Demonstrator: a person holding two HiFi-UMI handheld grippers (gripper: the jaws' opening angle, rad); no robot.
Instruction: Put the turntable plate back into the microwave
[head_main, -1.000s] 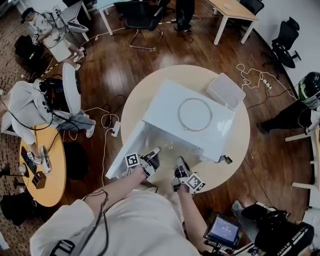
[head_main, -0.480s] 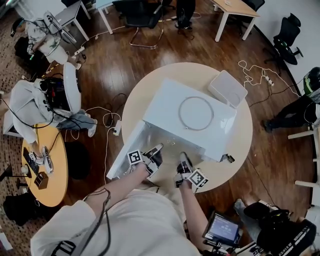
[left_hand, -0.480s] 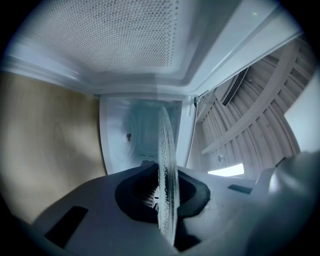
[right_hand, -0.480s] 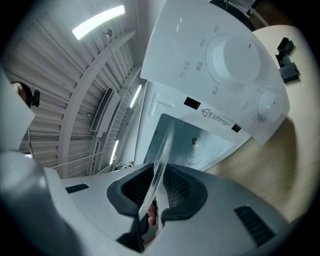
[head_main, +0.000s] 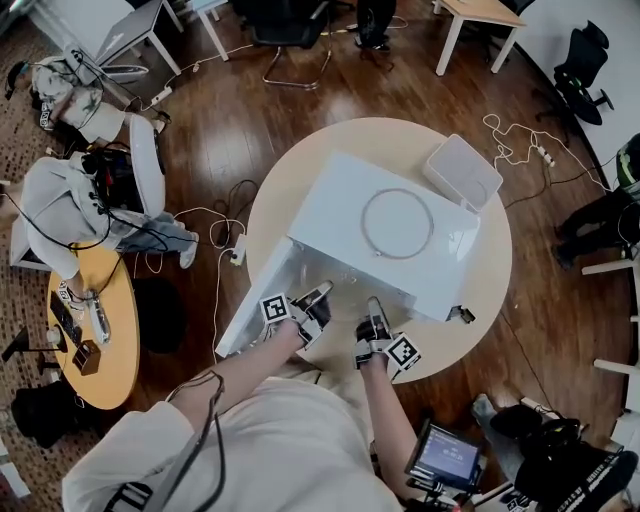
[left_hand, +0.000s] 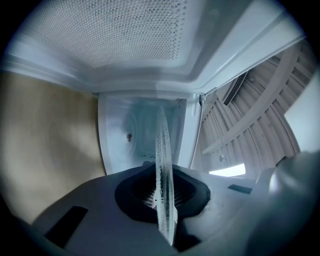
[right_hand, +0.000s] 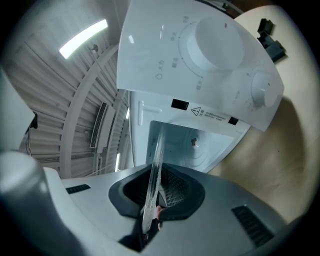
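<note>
Right claw (right_hand: 154, 202) has just been closing onto the glass turntable plate (right_hand: 156, 150); left claw (left_hand: 162, 200) is clamping it too, both holding it level for the microwave (head_main: 380, 235) cavity at 12 o'clock.

The turntable plate (left_hand: 163, 165) is clear glass, smooth on its faces, with a moulded, pebbly rim. The microwave (head_main: 385, 235) has a white casing with a soft gloss. The inside of its door (left_hand: 115, 35) is a matt, finely perforated sheet. The left tool (left_hand: 162, 195) has a matt grey plastic shell and dark, finely ribbed pads (left_hand: 142, 197). The counter (head_main: 290, 180) is matt pale beige, and the floor (head_main: 240, 110) is dark polished wood boards.
</note>
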